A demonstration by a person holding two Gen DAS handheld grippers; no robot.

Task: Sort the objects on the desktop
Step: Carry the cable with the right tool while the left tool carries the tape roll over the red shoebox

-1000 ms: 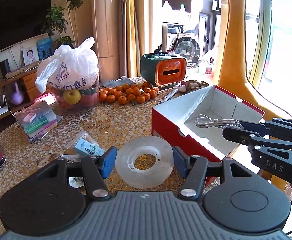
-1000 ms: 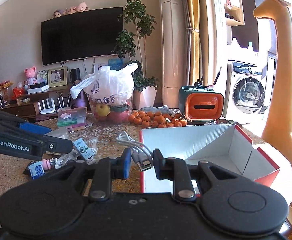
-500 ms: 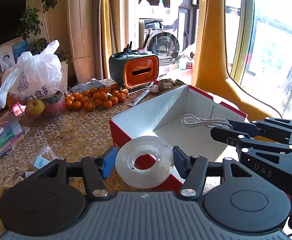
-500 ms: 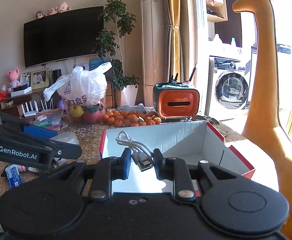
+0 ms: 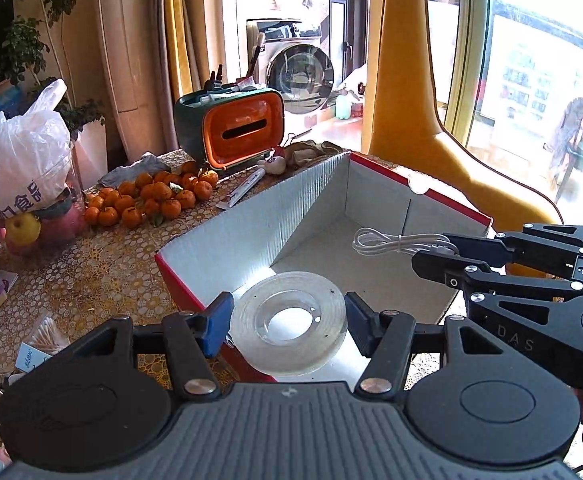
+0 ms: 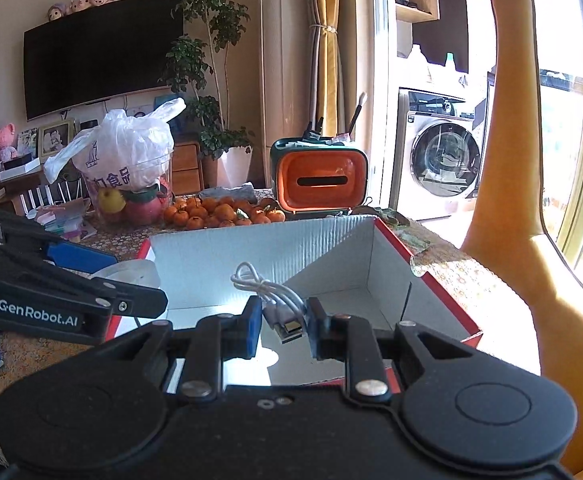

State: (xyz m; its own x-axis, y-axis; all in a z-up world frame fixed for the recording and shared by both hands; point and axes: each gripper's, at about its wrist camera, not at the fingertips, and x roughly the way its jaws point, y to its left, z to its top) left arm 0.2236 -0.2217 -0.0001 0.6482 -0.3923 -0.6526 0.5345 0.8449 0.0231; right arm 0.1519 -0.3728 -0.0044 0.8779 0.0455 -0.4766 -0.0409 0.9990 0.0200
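Evidently both tongs hang over the open box [image 5: 375, 204] because that is where the desk's loose bits are meant to go. The left gripper [image 5: 287, 322] is clamped across the tape roll [image 5: 289, 322], holding it flat just past the box's near wall, so letting go should drop it inside. The right gripper [image 6: 281, 326], just to the left one's right, pinches the white cable [image 6: 279, 300] near its plug, the loose coil sticking out ahead of the fingers above the box floor. Oranges [image 5: 151, 196] sit well beyond both, on the table.
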